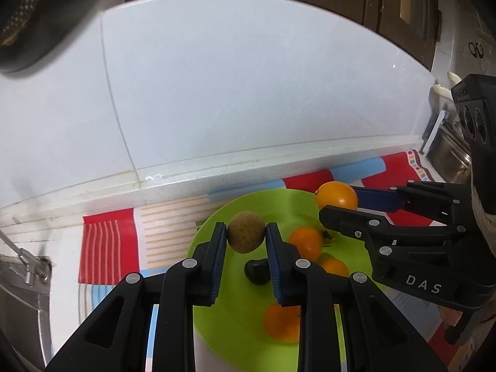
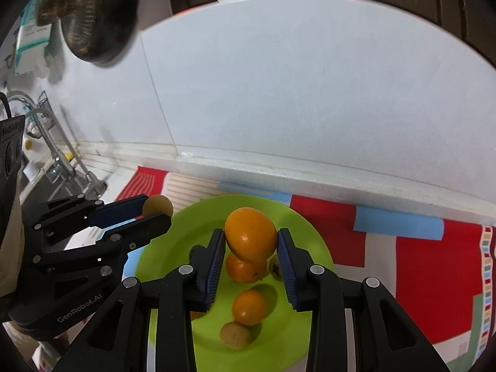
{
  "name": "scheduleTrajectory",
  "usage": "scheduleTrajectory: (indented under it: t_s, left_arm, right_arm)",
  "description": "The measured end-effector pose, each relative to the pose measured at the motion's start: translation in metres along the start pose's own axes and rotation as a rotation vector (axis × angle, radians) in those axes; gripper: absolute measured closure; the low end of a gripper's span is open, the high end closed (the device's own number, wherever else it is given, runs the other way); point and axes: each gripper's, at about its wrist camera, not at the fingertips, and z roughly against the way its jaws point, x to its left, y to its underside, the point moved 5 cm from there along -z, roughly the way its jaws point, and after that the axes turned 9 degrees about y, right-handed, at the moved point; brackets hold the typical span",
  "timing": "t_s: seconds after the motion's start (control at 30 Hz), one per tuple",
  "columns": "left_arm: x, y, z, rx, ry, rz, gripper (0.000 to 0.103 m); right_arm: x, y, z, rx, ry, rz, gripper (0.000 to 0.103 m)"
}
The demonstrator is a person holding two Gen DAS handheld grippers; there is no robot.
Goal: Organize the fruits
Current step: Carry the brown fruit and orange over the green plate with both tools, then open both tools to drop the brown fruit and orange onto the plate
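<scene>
So, two claws over one green plate (image 1: 217, 334), which is parked on a colourful mat (image 1: 108, 241) against the white wall.

In the left wrist view, the left gripper (image 1: 246, 237) is seen clamped on a small tan fruit (image 1: 246, 232), pads pressed to both sides, held above the plate's 12 o'clock area. Under it a dark fruit (image 1: 256, 271) is lying on the plate, and that one is barely visible in the other camera, just a dark bit peeking behind a finger. Three oranges (image 1: 305, 241) are spotted on the plate here too, at about 2, 3 and 6 o'clock of the dark fruit. The right gripper (image 1: 338, 198) is caught side-on at 3 o'clock of the frame, with its orange poking out at the tips.

In the right wrist view, the right gripper (image 2: 251, 237) is shown closed on a big orange (image 2: 251, 235), lifted over the plate's middle. Two oranges below it are seen, plus a second tan fruit (image 2: 235, 336) at 6 o'clock on the plate, which is not shown in the left view at all. A yellowish bit beside the right pad can't be made out. The left gripper (image 2: 156, 207) shows up at 9 o'clock, tan fruit pinched at its tips. A tap (image 2: 52, 155) and sink stuff are picked up only clearly here, far left.
</scene>
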Motion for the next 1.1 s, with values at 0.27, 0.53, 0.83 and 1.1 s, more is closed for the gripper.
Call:
scheduleTrajectory:
  t_s: [0.27, 0.53, 0.83, 1.1]
  left_arm:
    - [0.002, 0.003, -0.030, 0.050, 0.028, -0.020, 0.077]
    - [0.004, 0.001, -0.039, 0.059, 0.035, -0.029, 0.074]
    - [0.004, 0.005, -0.016, 0.029, 0.005, -0.016, 0.065]
    - [-0.004, 0.008, 0.031, -0.007, -0.016, 0.032, 0.053]
  right_arm:
    - [-0.007, 0.002, -0.027, 0.034, -0.002, -0.017, 0.068]
    - [-0.004, 0.002, -0.040, 0.037, -0.008, -0.003, 0.068]
    - [-0.006, 0.004, -0.029, 0.019, 0.019, -0.004, 0.065]
    - [-0.002, 0.007, 0.019, -0.043, 0.055, -0.007, 0.057]
